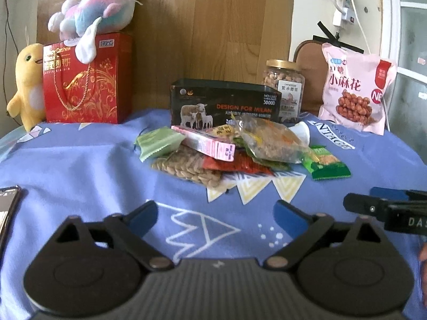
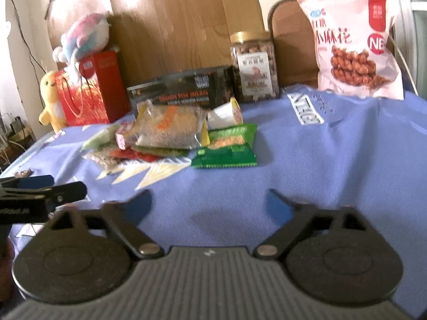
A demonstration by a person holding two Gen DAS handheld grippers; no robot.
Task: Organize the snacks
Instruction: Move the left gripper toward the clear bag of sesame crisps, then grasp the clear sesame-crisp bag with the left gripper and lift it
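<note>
A heap of small snack packets [image 1: 229, 149] [image 2: 170, 138] lies mid-table on the blue cloth: a pink carton [image 1: 205, 141], a clear bag of mixed snacks [image 1: 272, 141], a green packet [image 1: 327, 162] [image 2: 226, 152], a red packet and a bag of seeds. Behind the heap stands an open black box [image 1: 224, 104] [image 2: 181, 90]. My left gripper [image 1: 216, 213] is open and empty, well short of the heap. My right gripper [image 2: 208, 202] is open and empty too, nearer the green packet. Each gripper shows at the edge of the other's view.
At the back stand a jar of nuts [image 1: 285, 85] [image 2: 253, 66], a big pink snack bag [image 1: 355, 90] [image 2: 355, 45], and a red gift box [image 1: 85, 80] with plush toys [image 1: 96, 10] on and beside it. A phone [image 1: 8, 208] lies at the left edge.
</note>
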